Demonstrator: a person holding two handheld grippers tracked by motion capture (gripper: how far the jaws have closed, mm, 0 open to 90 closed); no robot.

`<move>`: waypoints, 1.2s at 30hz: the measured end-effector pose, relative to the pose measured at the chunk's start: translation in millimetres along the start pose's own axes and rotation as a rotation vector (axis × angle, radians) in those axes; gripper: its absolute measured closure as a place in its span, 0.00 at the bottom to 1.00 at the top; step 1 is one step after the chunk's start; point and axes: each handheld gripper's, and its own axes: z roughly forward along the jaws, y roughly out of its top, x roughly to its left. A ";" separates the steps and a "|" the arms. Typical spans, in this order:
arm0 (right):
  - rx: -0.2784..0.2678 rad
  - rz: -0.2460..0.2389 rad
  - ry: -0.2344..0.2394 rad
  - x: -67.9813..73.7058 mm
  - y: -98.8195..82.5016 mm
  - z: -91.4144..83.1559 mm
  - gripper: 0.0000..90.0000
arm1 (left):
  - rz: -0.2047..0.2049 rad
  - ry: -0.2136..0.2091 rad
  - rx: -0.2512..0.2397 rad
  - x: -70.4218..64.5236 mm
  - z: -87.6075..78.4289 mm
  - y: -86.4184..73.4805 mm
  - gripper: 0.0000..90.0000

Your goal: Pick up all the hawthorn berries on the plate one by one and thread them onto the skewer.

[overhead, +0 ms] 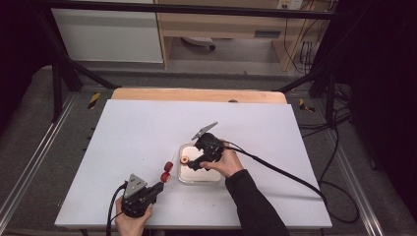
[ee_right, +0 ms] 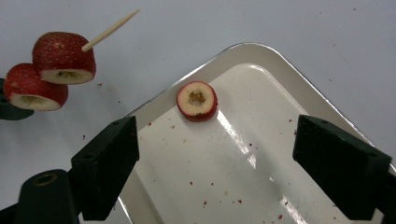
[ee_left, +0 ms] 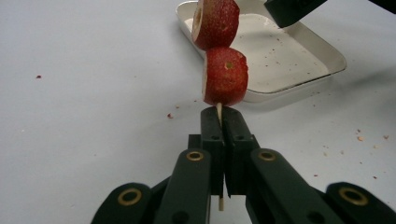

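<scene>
White sheeting covers the desk [overhead: 137, 147] where we work, with crumbs of red peel scattered about. Our left gripper [ee_left: 219, 116] has its jaws pressed together on the blunt end of a thin wooden skewer [ee_right: 109, 30], pinching it so the stick angles up off the desk with its point free. Two red fruit slices [ee_left: 224, 77] are already threaded on it, one just above the jaws and a second touching it higher up; held this way, we judge, the sharp tip stays open to take another piece. In the high view the skewer reaches from that gripper toward the near left corner of a shallow white tray [overhead: 183, 178].

Our right gripper [ee_right: 215, 163] hangs over the tray with its jaws spread wide and nothing between them. Ahead of the gap, and a little toward its left jaw, lies one cored fruit ring [ee_right: 197, 101], flat on the tray floor close to the rim, its hollow facing up. It is apart from both pads. The ring sits near the skewered slices, just across the tray's rim, so we judge the next pick to be this ring.
</scene>
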 end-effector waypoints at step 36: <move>0.248 -0.203 0.044 0.9 35.9 50.5 0.68 | 0.016 0.004 0.032 7.5 0.1 -2.0 0.98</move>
